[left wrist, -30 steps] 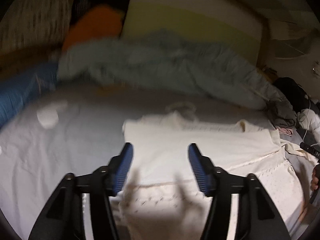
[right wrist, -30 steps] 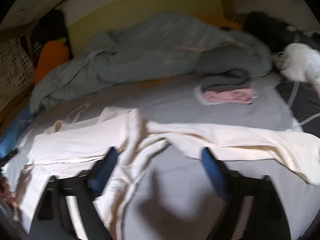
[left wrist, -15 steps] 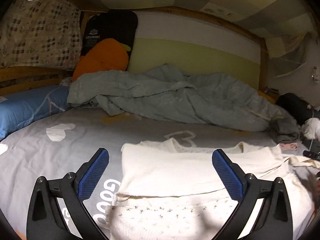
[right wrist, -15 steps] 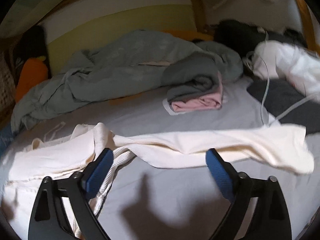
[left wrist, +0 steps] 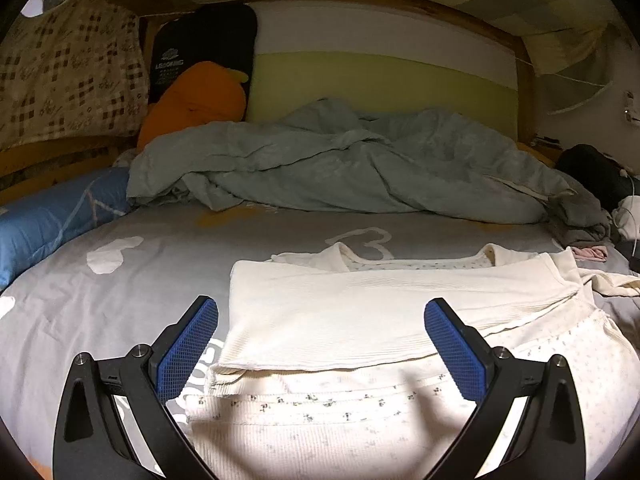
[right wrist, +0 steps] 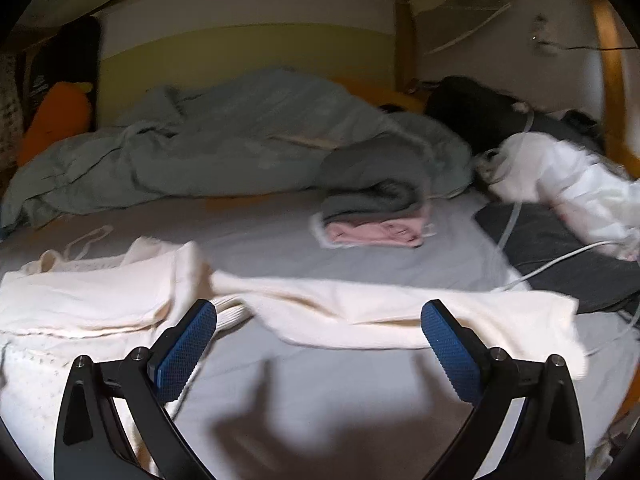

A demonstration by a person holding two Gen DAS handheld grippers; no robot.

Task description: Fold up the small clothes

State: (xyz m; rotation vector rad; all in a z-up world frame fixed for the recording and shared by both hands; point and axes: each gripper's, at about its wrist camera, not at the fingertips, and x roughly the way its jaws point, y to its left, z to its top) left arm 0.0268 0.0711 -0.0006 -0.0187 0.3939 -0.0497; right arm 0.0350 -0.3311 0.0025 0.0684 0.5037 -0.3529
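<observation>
Here, in the left wrist view, your left gripper [left wrist: 320, 344] hangs with its jaws spread wide and empty above the cream top [left wrist: 360, 400], which lies flat on the grey sheet [left wrist: 140, 280] at the near side of the bed. One sleeve [left wrist: 360, 312] is already laid across the body of the top, its folded edge running left to right between your blue pads [left wrist: 188, 344]. Leave that fold alone; a pinch here would likely drag it askew.

Next, in the right wrist view, your right gripper [right wrist: 318, 344] is also wide open, holding nothing. The other sleeve [right wrist: 400, 312] stretches out to the right over the sheet, just beyond the pads [right wrist: 448, 352]. This looks like the step in hand. Go for the cuff end at the far right, take both layers in one bite, lift only a little, and carry it left across the body so it lands square. Mind the white cable [right wrist: 560, 260] near that cuff, and keep short of the folded pile [right wrist: 372, 216] farther back.
</observation>
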